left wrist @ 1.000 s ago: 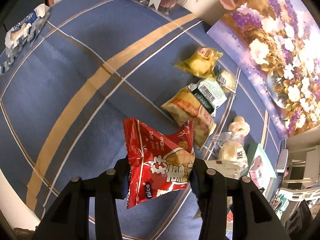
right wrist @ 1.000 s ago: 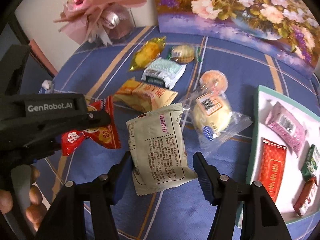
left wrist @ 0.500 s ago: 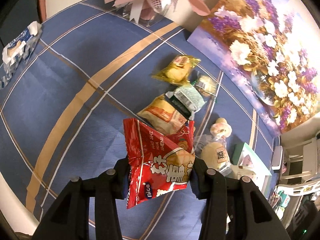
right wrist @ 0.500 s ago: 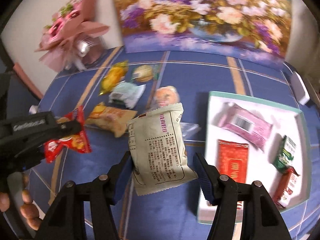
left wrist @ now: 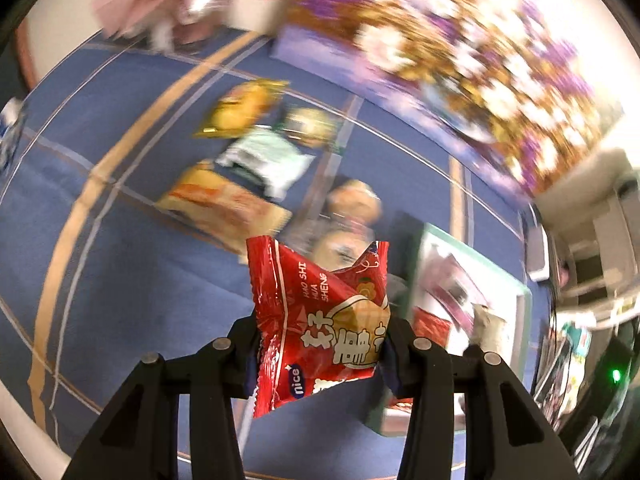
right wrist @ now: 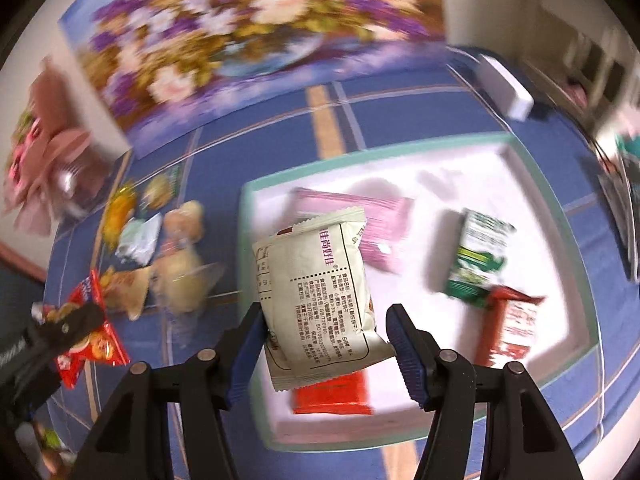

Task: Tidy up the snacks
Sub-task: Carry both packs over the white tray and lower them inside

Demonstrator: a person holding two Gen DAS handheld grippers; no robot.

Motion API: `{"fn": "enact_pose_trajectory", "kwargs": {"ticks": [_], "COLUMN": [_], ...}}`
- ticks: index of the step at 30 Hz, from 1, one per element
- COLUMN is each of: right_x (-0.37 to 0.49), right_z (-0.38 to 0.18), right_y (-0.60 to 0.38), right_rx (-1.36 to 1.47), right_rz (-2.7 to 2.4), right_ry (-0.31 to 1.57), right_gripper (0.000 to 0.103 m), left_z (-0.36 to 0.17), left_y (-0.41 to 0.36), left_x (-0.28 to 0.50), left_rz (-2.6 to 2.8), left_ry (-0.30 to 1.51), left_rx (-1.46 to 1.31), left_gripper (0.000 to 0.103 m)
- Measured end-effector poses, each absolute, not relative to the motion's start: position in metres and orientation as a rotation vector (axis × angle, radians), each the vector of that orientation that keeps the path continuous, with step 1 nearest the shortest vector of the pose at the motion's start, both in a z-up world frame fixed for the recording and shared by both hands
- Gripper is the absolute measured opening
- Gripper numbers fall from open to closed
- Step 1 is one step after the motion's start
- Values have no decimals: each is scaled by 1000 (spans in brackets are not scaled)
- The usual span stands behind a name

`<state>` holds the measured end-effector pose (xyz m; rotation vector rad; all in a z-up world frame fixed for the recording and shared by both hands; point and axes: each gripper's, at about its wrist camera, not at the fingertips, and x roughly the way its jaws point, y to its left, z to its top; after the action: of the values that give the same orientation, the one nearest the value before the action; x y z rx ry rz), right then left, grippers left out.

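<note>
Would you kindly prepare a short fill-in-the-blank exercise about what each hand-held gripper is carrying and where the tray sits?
1. The left hand-held gripper is shut on a ____ snack packet.
2. The right hand-held gripper holds a cream packet above the ____.
3. The tablecloth under the tray is mainly ____.
4. Inside the tray, the pink packet lies to the ____ of the green packet in the right wrist view.

Missing words: red; tray; blue; left

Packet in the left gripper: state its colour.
Red packet, with white and gold print; clearest in the left wrist view.
</note>
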<state>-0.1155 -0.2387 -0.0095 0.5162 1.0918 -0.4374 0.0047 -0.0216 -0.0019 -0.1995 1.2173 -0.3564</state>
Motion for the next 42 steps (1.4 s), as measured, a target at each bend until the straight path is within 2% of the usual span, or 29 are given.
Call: {"fn": "enact_pose_trajectory", "kwargs": {"ticks": [14,38,42], "right_x": [-143,-156,-156], "right_z": [-48,-53,-53], "right_y": [-297,-346,-345], "right_rx": [671,718,728], "right_rz": [-515,-696,-694], "right_ry": [1151,1114,1115], "right_gripper": [64,64,65], "left_z": [-22,-68,-65], "left_y": [-134,-210,-211], "left_x": [-40,-18,-17], "left_rz": [-603,-723,-710], "left_ry": [1233,1352,1371], "left_rx": [71,35,35], "left_gripper": [48,48,55]}}
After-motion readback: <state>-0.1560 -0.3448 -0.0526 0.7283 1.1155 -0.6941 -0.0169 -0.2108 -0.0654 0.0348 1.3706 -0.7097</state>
